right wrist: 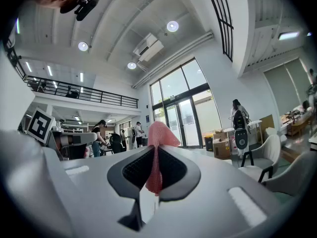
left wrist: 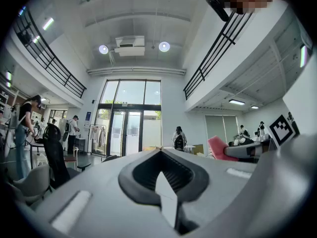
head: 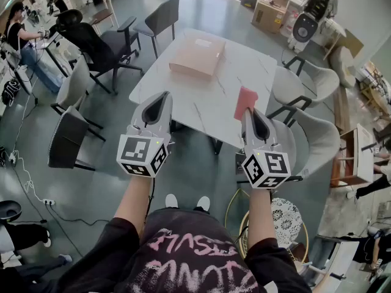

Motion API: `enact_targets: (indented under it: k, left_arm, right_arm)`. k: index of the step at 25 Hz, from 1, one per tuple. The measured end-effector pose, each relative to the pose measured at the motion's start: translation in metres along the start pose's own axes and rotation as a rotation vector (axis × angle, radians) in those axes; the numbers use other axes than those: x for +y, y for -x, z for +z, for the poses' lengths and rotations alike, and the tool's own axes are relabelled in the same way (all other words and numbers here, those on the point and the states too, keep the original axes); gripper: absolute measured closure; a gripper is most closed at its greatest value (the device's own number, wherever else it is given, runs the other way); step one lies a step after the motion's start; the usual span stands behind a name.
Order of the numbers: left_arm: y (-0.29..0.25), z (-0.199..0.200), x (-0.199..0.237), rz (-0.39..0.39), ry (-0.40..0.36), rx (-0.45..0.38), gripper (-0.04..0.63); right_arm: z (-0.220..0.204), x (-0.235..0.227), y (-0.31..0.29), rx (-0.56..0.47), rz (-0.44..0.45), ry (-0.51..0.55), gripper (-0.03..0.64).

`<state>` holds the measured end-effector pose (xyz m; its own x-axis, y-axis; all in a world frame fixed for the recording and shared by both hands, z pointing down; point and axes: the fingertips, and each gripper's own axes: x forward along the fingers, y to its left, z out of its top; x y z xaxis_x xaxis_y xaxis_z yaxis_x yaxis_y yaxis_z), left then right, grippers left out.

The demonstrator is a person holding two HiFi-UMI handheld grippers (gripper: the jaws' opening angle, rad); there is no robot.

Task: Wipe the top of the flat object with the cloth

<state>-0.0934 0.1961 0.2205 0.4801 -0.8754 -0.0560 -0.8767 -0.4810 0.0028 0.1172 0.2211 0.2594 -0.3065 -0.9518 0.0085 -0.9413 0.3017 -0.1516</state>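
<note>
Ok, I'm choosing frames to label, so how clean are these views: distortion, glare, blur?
Head view: sharp, evenly lit, edges bowed, no hard glare on the table. Left gripper view: heavy fisheye, black corners, flaring ceiling lights. Right gripper view: same fisheye, bright glazing, cloth in focus.

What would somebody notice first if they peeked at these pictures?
The pink-red mesh cloth grabs the eye first: it sticks up between the fingers of the right gripper, which is held out in front of the person. Beside it, the left gripper is shut and holds nothing. Ahead of both, a flat brown cardboard box lies on the white marble-look table.
</note>
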Motion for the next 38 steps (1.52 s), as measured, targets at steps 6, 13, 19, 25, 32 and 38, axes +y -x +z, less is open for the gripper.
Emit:
enact_targets:
  k: [6,13,19,25,32,38]
  left_arm:
    - [0.001,0.001,0.001,0.003,0.0,0.0,0.595]
    - [0.0,-0.002,0.002,0.005,0.0,0.002,0.595]
    - [0.0,-0.004,0.0,0.005,0.002,0.006,0.595]
    - [-0.002,-0.006,-0.006,0.005,0.002,0.015,0.595]
    - [-0.003,-0.009,-0.018,0.008,0.013,0.02,0.595]
    - [-0.009,-0.011,-0.031,0.007,0.0,0.028,0.595]
  right_arm:
    - [0.0,0.002,0.0,0.0,0.003,-0.003,0.578]
    - [-0.001,0.002,-0.002,-0.012,0.009,-0.01,0.577]
    - [0.003,-0.001,0.002,-0.038,0.009,-0.025,0.577]
    - [-0.001,-0.006,0.005,-0.029,0.011,-0.035,0.575]
    - [-0.003,-0.015,0.012,-0.03,0.015,-0.046,0.575]
    - [-0.004,-0.026,0.016,-0.032,0.026,-0.057,0.574]
